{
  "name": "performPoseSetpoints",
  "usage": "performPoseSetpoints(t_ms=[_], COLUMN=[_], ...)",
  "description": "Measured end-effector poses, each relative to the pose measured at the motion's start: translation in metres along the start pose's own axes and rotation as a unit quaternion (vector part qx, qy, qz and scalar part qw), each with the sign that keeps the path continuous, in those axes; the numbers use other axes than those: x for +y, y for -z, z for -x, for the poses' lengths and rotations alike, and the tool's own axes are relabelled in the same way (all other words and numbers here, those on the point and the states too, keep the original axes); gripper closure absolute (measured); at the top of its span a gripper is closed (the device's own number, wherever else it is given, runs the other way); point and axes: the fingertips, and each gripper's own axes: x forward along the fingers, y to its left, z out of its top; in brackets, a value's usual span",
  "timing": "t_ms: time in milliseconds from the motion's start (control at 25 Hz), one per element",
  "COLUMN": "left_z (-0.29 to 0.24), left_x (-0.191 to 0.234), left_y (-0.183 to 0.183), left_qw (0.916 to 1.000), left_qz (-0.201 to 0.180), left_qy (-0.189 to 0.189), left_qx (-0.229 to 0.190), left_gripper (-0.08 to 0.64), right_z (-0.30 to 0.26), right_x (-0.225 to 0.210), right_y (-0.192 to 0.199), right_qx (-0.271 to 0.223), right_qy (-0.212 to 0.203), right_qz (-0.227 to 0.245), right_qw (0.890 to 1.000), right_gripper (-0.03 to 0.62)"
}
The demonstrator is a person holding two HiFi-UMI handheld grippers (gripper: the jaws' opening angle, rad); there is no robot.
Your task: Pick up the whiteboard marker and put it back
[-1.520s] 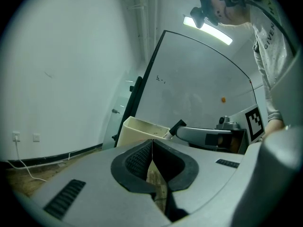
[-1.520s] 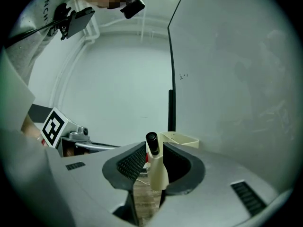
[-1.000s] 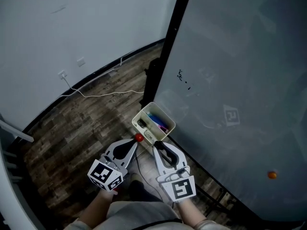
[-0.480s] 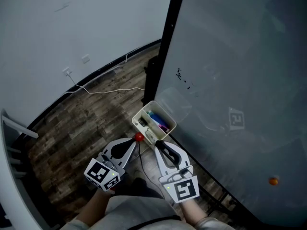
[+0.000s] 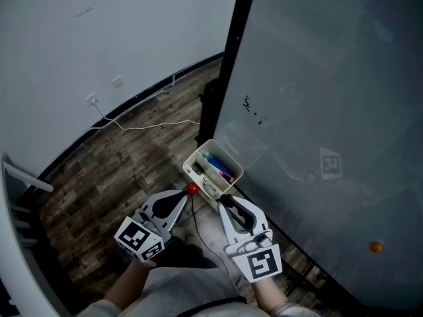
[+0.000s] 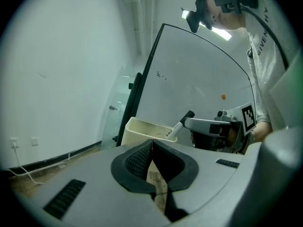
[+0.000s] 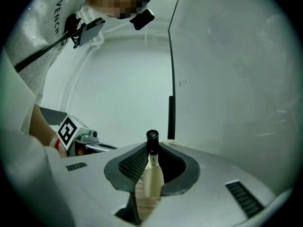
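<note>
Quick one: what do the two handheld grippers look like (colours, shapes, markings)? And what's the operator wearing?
They match. The left gripper and right gripper have light grey, wedge-shaped bodies, and their fingers are lined with black ribbed pads. Each carries a white cube with black square markers at the hand end. The person wears a white top with dark lettering.

Head view looks down; all share the whiteboard (image 5: 330,78).

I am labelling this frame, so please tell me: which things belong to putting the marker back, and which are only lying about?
For the job:
- whiteboard marker, in the shut jaws of the right gripper
- cream holder box

Lying about:
- white cable
- wall socket
- orange dot
- left gripper, jaws together, holding nothing
</note>
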Motion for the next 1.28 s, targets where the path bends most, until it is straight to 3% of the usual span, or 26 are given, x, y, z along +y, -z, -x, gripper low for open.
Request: performPoseSetpoints(t_ms=[440,1280], left_z=[0.003,-0.002], left_x=[0.007,0.012], left_y=[-0.007,-0.025], left_qw=[0.9995,0.9991], left_qz=[-0.006,-0.024], left_qy=[0.03,0.034], left_qx=[0.008,0.0], left_gripper=[0.545,0.545], right_z=[0.002,0.005], right_x=[-0.001,0.001], right_y=[-0.018,-0.058], right_qx=[-0.003,-0.015], right_qy=[0.023,0.004], right_qz=[-0.004,0.011], right_qw=[1.0,1.0], right_gripper=[0.518,0.518])
